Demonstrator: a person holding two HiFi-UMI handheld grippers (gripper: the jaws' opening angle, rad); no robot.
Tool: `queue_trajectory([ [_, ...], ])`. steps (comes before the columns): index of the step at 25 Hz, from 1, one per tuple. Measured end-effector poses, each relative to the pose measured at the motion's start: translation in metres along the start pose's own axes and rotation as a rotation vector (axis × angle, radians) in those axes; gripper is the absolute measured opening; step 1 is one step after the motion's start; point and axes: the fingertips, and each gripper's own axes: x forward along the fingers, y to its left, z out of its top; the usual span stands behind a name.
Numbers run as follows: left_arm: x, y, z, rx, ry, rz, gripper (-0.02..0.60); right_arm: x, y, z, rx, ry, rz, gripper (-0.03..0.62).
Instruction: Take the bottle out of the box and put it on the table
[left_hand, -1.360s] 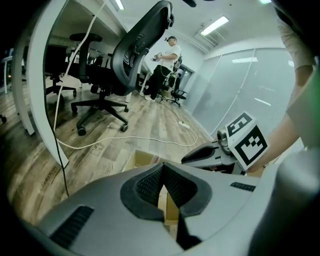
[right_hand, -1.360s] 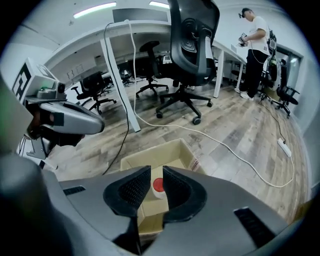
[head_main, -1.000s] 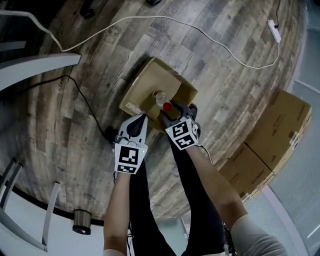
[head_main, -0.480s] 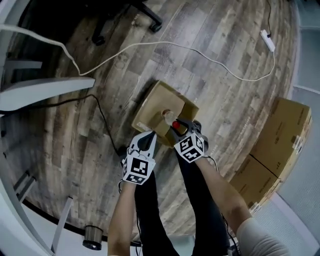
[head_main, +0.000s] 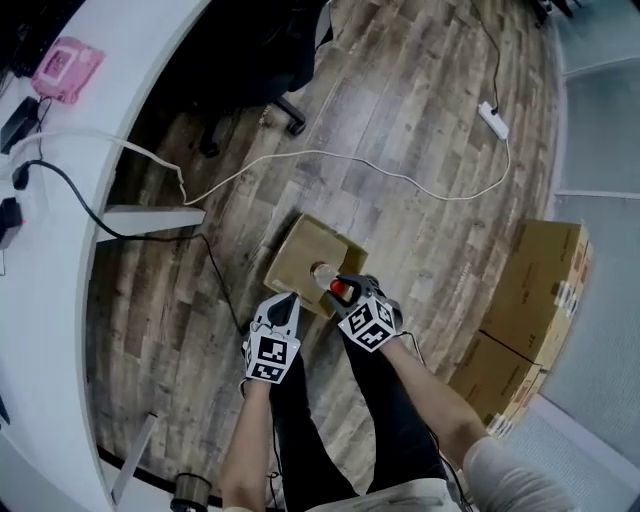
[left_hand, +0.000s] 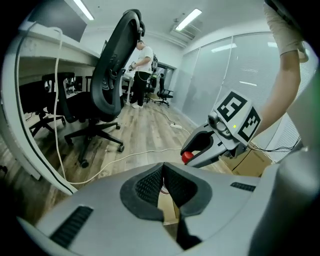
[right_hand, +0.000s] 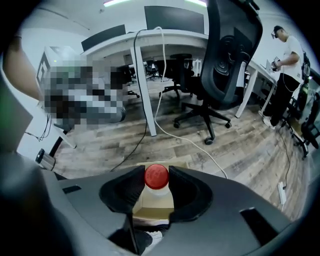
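Bottle (right_hand: 156, 176): red cap, directly over the box (head_main: 298, 258). Cannot tell whether its base has cleared the box rim.
Right gripper (head_main: 343, 292): fingers (right_hand: 127, 192) clamped on the bottle at the cap, 1 on each side.
Left gripper (head_main: 281, 303): fingers (left_hand: 147, 185) pressed together and holding nothing, just beside the box on its near edge.
Box: open, on the floor. No contents are visible apart from the bottle.
Table (head_main: 100, 130): white, well apart from the box, to its left in the head view.
Risk 1: the grip sits high on the bottle, so the hanging body could swing or slip out during a fast carry.
Risk 2: the base could catch a box flap and drag the box, because nothing holds the box down.
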Motion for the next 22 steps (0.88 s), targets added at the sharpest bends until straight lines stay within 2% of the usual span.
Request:
queue_trajectory([
  [3, -0.017, -0.002, 0.027, 0.000, -0.022, 0.022, 0.014, -0.031, -0.002, 0.026, -0.023, -0.019, 0.012, 0.178],
  [7, -0.053, -0.009, 0.080, 0.005, -0.050, 0.058, 0.014, -0.093, -0.008, 0.066, -0.055, -0.047, 0.020, 0.178],
  [13, -0.114, -0.004, 0.160, -0.104, -0.108, 0.106, 0.014, -0.170, -0.002, 0.131, -0.077, -0.079, 0.033, 0.178],
  [18, -0.200, 0.023, 0.215, -0.069, -0.143, 0.172, 0.012, -0.224, 0.029, 0.237, -0.153, -0.226, 0.063, 0.178],
  [22, -0.262, 0.033, 0.248, -0.075, -0.222, 0.197, 0.013, -0.265, 0.052, 0.308, -0.220, -0.295, 0.084, 0.178],
])
